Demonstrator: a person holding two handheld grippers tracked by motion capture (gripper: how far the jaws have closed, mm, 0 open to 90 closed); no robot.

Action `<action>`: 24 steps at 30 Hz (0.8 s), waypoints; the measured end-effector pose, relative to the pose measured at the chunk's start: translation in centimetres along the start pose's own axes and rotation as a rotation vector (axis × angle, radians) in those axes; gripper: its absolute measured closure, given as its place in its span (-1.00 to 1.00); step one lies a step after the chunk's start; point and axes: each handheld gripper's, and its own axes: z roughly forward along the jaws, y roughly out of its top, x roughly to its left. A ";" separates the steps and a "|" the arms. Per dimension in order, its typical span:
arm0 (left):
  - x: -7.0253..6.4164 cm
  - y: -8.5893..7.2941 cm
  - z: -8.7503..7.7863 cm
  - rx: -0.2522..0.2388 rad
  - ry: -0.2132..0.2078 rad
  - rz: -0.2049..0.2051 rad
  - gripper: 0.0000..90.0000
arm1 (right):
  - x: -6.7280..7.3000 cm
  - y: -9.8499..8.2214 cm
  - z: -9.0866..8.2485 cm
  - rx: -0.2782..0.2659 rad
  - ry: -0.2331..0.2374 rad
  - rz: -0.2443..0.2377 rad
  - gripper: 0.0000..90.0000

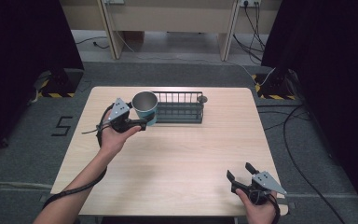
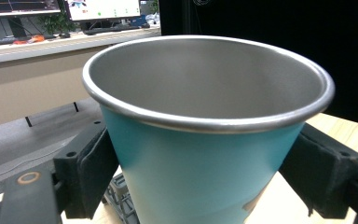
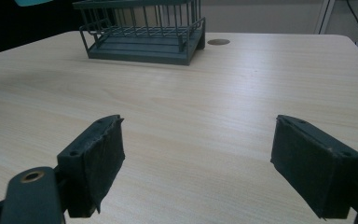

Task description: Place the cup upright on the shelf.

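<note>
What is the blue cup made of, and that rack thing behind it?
The cup looks like metal: its inside and rolled rim are dull brushed silver, probably steel, with a smooth teal coating outside, chipped near the bottom. The rack looks like thin metal wire with a matte dark grey-green coating, judging by its slim even bars.

The high view looks forward and down over the whole bench (image 1: 177,163). The right gripper view skims low toward the rack (image 3: 144,32), shared with it; the left sits tight against the cup (image 2: 200,177).
</note>
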 end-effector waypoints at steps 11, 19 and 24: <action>0.2 0.3 1.7 0.000 0.002 -0.003 -0.65 | 0.0 0.0 0.0 -0.002 0.002 0.002 -0.60; 0.2 0.3 2.8 0.005 0.002 -0.002 -0.65 | -0.1 0.0 0.0 -0.002 0.002 0.006 -0.60; 0.3 0.5 3.6 0.002 0.001 -0.008 -0.65 | -0.1 0.0 0.0 -0.003 0.001 0.007 -0.60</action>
